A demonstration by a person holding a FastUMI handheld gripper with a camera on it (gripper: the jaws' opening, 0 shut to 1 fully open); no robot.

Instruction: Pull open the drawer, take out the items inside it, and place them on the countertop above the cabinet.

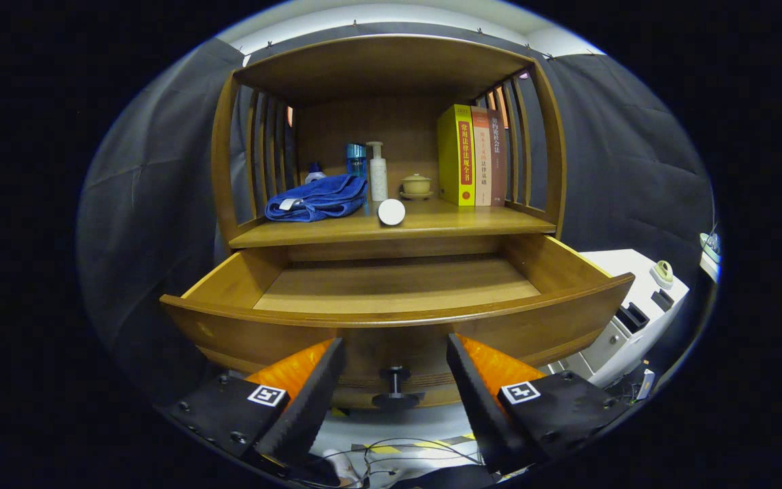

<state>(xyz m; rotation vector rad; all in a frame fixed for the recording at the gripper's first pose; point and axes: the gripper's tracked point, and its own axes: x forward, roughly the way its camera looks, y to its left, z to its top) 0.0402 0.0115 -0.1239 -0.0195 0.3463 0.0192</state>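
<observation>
The wooden drawer of the cabinet stands pulled out toward me, and the part of its floor that I can see is bare. Its dark knob sits on the drawer front, between my fingers and a little ahead of them. My gripper is open, its orange-and-black fingers spread on either side of the knob without touching it. On the countertop above the drawer lie a folded blue towel and a white round object.
At the back of the countertop stand a blue bottle, a white pump bottle, a small lidded cup and three upright books. A white appliance sits right of the drawer. Cables lie on the floor below.
</observation>
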